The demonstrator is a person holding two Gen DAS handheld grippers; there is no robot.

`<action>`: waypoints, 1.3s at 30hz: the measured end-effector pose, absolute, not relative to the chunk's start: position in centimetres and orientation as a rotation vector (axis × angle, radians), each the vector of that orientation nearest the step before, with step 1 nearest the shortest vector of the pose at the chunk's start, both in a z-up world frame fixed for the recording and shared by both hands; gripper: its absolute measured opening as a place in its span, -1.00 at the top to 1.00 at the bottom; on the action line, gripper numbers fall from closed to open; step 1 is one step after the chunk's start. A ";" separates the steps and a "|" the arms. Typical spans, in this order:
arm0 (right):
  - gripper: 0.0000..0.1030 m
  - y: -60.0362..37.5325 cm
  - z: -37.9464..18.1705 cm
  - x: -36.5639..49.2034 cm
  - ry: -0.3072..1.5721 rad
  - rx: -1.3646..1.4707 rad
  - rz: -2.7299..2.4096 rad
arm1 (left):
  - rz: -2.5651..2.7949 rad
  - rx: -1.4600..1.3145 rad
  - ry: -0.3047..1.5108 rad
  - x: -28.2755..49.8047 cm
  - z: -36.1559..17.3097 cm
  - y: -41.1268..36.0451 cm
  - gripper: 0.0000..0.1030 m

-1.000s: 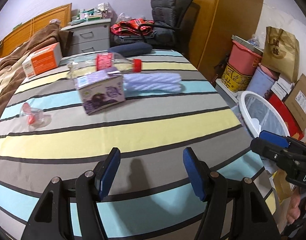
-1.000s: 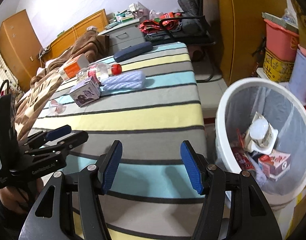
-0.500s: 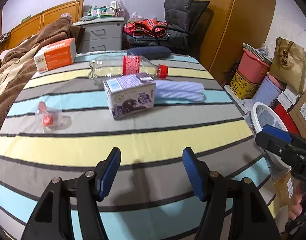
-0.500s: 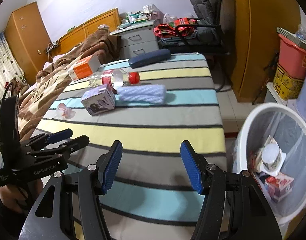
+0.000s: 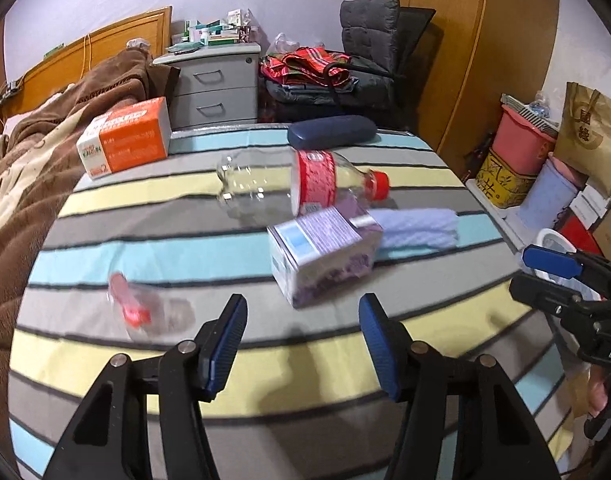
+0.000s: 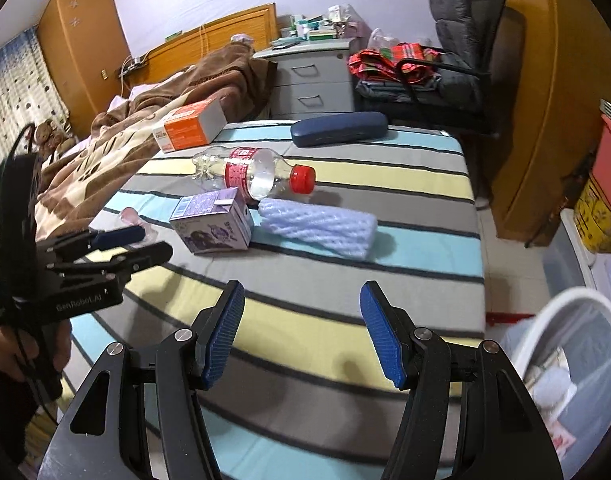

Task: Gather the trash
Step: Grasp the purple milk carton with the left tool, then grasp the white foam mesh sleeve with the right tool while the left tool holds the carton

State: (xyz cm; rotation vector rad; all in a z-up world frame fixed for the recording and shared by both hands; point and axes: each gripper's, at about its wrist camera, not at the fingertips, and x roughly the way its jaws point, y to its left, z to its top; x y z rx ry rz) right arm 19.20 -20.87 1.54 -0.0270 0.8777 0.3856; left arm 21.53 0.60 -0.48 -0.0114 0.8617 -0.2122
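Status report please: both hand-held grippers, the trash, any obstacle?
Left hand-held gripper closing, empty; right hand-held gripper open, empty. Purple carton, plastic bottle lying on striped bed. Nothing blocking.

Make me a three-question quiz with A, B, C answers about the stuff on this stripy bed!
1. Where is the purple carton?
A. beside the blue foam sleeve
B. in the trash bin
C. on the grey drawers

2. What colour is the cap of the plastic bottle?
A. green
B. red
C. white

3. How is the bottle?
A. standing upright
B. lying on its side
C. held in the jaws

Answers:
1 A, the carton lies on the bed right next to the sleeve.
2 B, its cap shows red.
3 B, it lies flat, and both grippers are empty.
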 end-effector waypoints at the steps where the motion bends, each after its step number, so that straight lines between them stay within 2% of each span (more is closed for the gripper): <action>1: -0.21 -20.7 1.4 19.5 0.880 -0.037 0.393 | -0.219 -0.005 0.859 21.9 -0.4 0.5 -0.18; 13: -0.21 -22.3 0.2 23.7 0.892 -0.050 0.404 | -0.321 0.059 0.838 26.2 -0.7 -0.7 -0.43; 26: -0.21 -22.5 -1.9 26.7 0.948 -0.058 0.524 | -0.421 0.060 0.897 26.2 -2.5 -1.2 -0.43; 31: -0.20 -22.2 -2.3 26.3 0.986 -0.052 0.567 | -0.386 0.032 0.905 25.3 -2.6 -0.9 0.09; 32: -0.14 -22.2 -2.2 26.2 0.987 -0.051 0.573 | -0.374 0.024 0.907 25.2 -2.7 -0.8 0.11; 33: 0.08 -22.0 -2.1 25.9 0.987 -0.055 0.576 | -0.360 0.013 0.910 25.1 -2.7 -0.6 0.14; 34: 0.22 -22.0 -2.2 25.8 0.987 -0.059 0.576 | -0.347 0.001 0.910 25.0 -2.7 -0.5 0.14; 37: 0.40 -21.7 -2.1 25.0 0.982 -0.063 0.566 | -0.313 -0.025 0.911 24.6 -2.8 -0.3 0.14; 39: 0.44 -21.8 -2.1 24.8 0.980 -0.056 0.553 | -0.289 -0.035 0.911 24.1 -2.8 -0.3 0.14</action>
